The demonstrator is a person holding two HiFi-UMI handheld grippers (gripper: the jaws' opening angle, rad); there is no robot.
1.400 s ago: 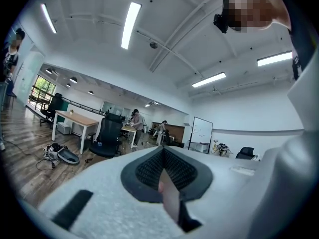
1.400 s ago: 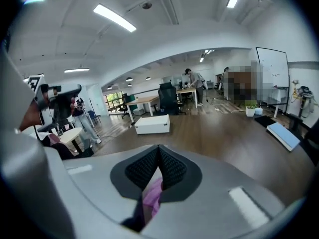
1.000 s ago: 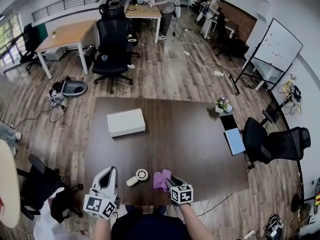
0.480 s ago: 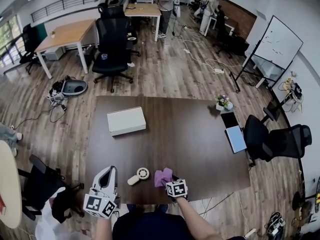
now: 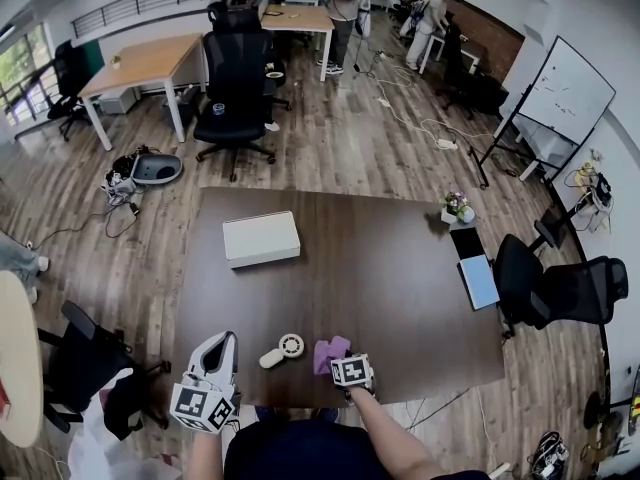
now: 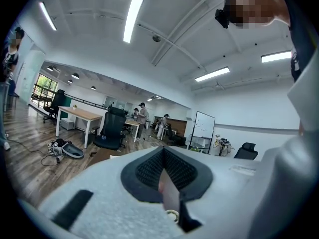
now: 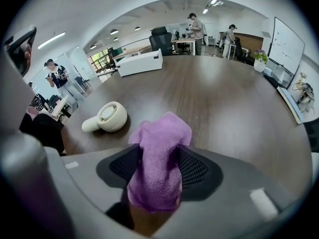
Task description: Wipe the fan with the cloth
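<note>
A small cream hand-held fan (image 5: 281, 349) lies flat near the front edge of the dark table (image 5: 380, 268). Just to its right is a crumpled purple cloth (image 5: 328, 352). My right gripper (image 5: 345, 365) points steeply down at the cloth. In the right gripper view the cloth (image 7: 162, 133) fills the gap of the right gripper (image 7: 160, 158). Its jaws stand wide and have just been closing around the cloth, and the fan (image 7: 107, 117) lies to its left. My left gripper (image 5: 224, 340) is shut and empty, left of the fan and about level; the left gripper view shows it (image 6: 164, 176) shut.
A white box (image 5: 261, 239) sits at the table's far left. A notebook (image 5: 478, 281) and a small flower pot (image 5: 455, 208) are at the right edge. Office chairs stand at the table's right side (image 5: 560, 288) and by my left (image 5: 85, 363).
My right gripper has dropped and tipped down onto the purple cloth, closing the gap to it. The left gripper, fan and cloth stay about where they were.
</note>
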